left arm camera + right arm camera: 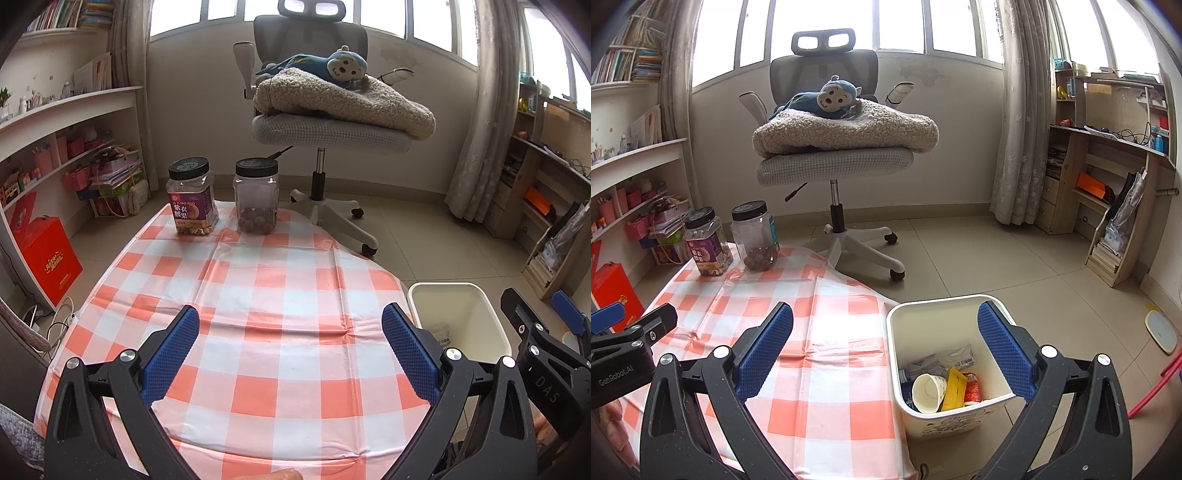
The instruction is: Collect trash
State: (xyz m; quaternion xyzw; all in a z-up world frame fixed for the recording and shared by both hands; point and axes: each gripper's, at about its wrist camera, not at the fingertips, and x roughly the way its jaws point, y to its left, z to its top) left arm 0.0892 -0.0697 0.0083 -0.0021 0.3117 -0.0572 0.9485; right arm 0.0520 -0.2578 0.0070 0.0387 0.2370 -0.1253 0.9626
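Right wrist view shows your right gripper spread empty over the bin, trash inside; left gripper likewise (careful: you might knock the jars).

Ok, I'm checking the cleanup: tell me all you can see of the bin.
The bin is a cream, plastic-looking tub with rounded corners and a cartoon print low on its front. It stands upright and open on the tiled floor, beside the table's right edge. Inside lie a paper cup, a yellow wrapper, a red packet and clear wrappers.
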